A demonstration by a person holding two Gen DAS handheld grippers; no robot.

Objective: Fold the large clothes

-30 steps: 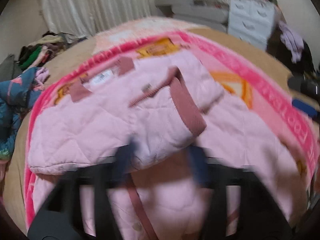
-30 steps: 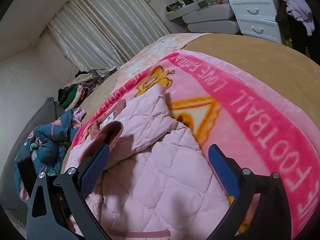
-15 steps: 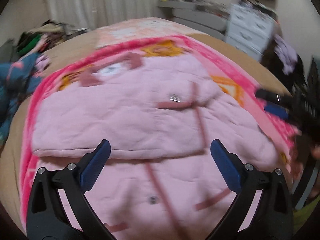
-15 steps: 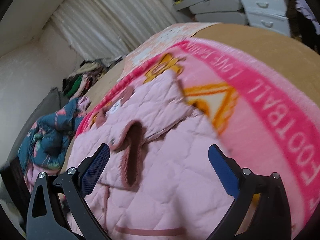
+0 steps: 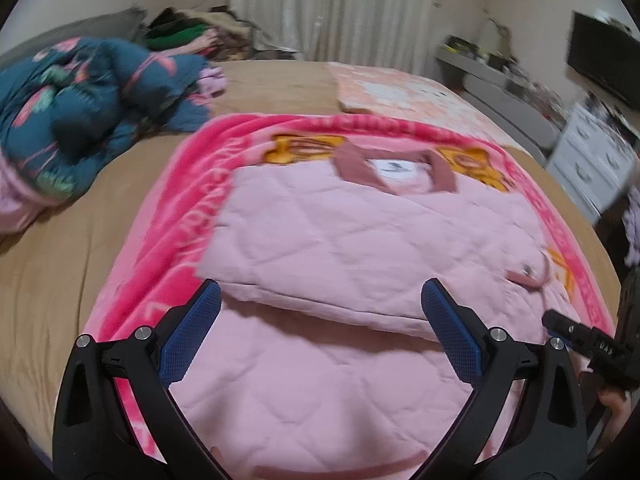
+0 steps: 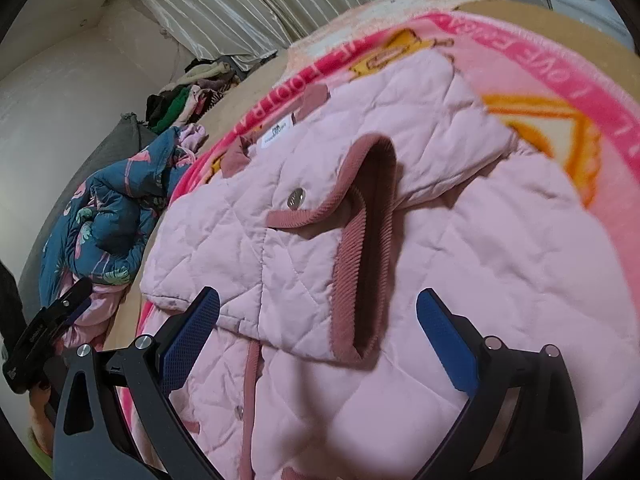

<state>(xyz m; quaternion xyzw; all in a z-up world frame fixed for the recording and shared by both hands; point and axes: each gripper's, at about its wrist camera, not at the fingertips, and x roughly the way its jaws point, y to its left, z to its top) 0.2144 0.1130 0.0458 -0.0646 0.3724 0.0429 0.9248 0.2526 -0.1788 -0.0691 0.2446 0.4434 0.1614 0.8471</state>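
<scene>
A pale pink quilted jacket (image 5: 360, 248) with dusty-rose trim lies on a bright pink blanket (image 5: 168, 232) on the bed. Its sleeve is folded across the body; the ribbed cuff (image 6: 368, 248) and a snap button (image 6: 297, 199) show in the right wrist view, where the jacket (image 6: 500, 280) fills the frame. My left gripper (image 5: 320, 332) is open and empty, hovering over the jacket's lower half. My right gripper (image 6: 318, 336) is open and empty above the folded sleeve. The right gripper's body shows at the left wrist view's right edge (image 5: 588, 348).
A dark teal floral quilt (image 5: 80, 108) is heaped at the bed's left. A pile of clothes (image 5: 188, 36) lies by the curtains. A white drawer chest (image 5: 592, 160) stands at the right. The tan bedsheet (image 5: 52, 264) surrounds the blanket.
My left gripper let go of the sleeve, which now lies flat across the jacket, and pulled back and swung left. My right gripper moved closer over the folded sleeve.
</scene>
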